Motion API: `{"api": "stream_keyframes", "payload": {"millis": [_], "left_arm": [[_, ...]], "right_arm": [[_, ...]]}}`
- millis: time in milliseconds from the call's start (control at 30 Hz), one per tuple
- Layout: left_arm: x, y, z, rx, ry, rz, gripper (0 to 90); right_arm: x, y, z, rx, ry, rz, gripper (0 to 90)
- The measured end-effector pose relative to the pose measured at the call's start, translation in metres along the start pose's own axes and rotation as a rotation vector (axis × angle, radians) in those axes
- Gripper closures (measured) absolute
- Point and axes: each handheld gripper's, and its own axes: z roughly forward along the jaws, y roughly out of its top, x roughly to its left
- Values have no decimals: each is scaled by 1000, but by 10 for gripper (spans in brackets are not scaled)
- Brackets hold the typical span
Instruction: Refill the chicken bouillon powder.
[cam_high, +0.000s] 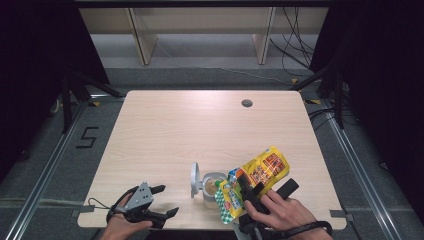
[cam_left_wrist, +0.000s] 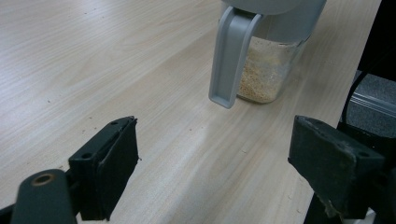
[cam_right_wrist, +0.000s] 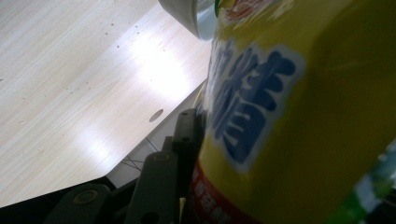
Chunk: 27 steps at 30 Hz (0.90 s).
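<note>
Pouch (cam_high: 260, 172): yellow, red label panel, blue lettering, green-checked end; tilted over the jar (cam_high: 212, 186) near the desk's (cam_high: 200, 125) near edge, pinched in my right tongs (cam_high: 248, 192). Jar: clear, pale granules inside, grey lid flipped open. My left tongs (cam_high: 162, 202): spread, empty, at the near left corner, well apart from the jar.

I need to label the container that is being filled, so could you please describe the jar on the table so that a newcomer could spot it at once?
Start at the pale wooden table and look to its near edge, between the two grippers. There stands a small clear jar partly filled with pale grains, its grey lid flipped open to the left. Unlike the bright yellow bag tilted over it, it is see-through and plain.
</note>
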Motion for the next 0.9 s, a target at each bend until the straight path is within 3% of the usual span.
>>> {"api": "stream_keyframes", "payload": {"millis": [267, 300, 900], "left_arm": [[0, 0, 0, -11, 5, 4, 152], [2, 1, 0, -9, 3, 32, 152], [2, 1, 0, -9, 3, 32, 152]], "right_arm": [[0, 0, 0, 0, -1, -9, 706], [0, 0, 0, -2, 0, -9, 706], [1, -2, 0, -6, 6, -31, 707]]}}
